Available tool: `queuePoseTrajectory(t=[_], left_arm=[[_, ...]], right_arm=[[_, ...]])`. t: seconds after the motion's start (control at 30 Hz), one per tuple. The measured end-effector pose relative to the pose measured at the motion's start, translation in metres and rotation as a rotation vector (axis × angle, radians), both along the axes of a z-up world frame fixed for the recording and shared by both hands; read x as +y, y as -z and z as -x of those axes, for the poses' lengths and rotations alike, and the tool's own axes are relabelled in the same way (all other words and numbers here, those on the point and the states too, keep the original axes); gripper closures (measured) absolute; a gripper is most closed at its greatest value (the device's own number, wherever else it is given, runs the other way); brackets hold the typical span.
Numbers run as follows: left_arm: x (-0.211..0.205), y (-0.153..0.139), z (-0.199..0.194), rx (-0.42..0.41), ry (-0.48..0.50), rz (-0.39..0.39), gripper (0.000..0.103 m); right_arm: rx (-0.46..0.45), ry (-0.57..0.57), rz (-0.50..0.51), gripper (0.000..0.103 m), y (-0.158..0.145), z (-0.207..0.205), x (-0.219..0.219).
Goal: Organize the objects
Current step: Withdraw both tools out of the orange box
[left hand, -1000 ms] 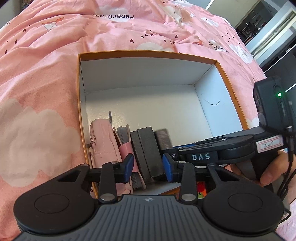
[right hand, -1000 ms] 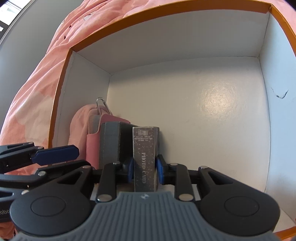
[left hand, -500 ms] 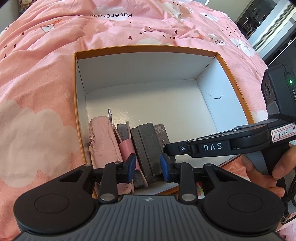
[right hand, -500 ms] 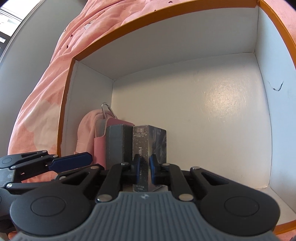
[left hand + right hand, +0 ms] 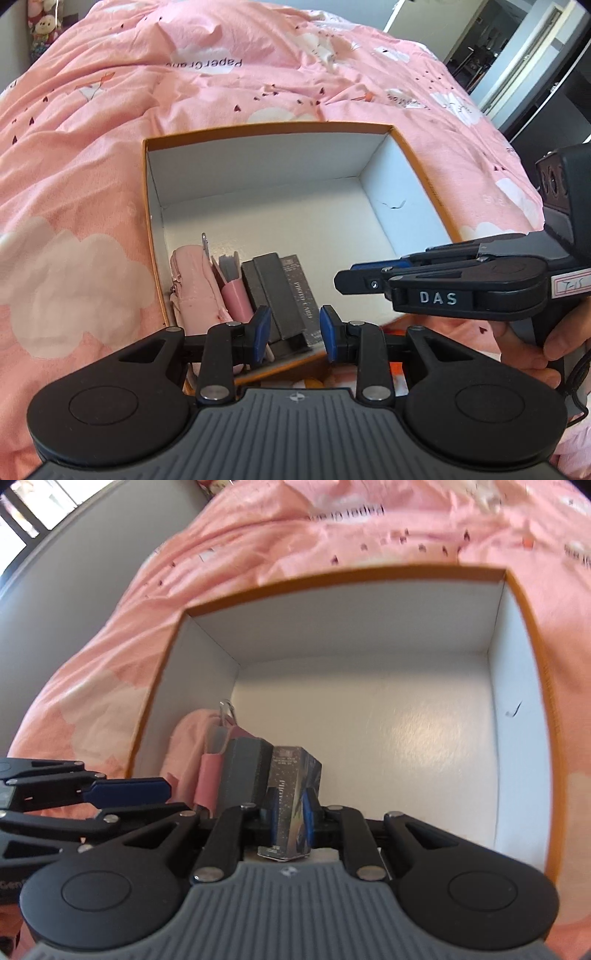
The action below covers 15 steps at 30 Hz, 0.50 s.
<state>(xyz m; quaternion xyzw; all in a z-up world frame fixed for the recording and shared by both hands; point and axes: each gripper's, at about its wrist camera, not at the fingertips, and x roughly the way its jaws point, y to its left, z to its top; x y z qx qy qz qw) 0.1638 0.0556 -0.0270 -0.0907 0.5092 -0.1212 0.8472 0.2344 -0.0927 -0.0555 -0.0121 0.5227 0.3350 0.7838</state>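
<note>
Pulled back since a second ago, the right tool has let go of the photo card box it was clamping. That box now stands inside the carton, at the right end of a row packed into the near left corner. The right tool's pads are drawn close in front of the box with only a slit between them. Whether they meet fully I cannot tell.

The left tool is open and holds nothing. It hangs over the carton's near wall, in line with the row.

The row runs from the left wall: a pink pouch, a pink sleeve of grey cards, a dark grey case, then the photo card box. The rest of the carton's white floor is bare, and its right wall has a small dark scuff.

The carton lies on a bed with a pink cloud-print bedspread.

The left view alone shows the right tool from the side, apart from the row and above the carton's near right corner. It also shows the hand on its grip, plush toys at the far left and a dark doorway. The right view alone shows a metal clip on the pouch, a grey wall — and the left tool coming in from the left.
</note>
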Motion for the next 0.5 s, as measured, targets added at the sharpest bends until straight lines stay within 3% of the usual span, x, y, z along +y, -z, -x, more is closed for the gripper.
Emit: queuePoseTrajectory(t=[0.2, 0.4, 0.5], left_arm=[[-0.004, -0.015, 0.028, -0.033, -0.001, 0.011, 0.068], [-0.005, -0.012, 0.052, -0.044, -0.007, -0.014, 0.068], [-0.007, 0.001, 0.06, -0.025, 0.024, -0.003, 0.068]], right_arm=[[-0.132, -0.016, -0.082, 0.087, -0.027, 0.033, -0.024], [-0.298, -0.009, -0.037, 0.087, -0.035, 0.072, -0.045], [-0.313, -0.01, -0.029, 0.086, -0.031, 0.086, -0.055]])
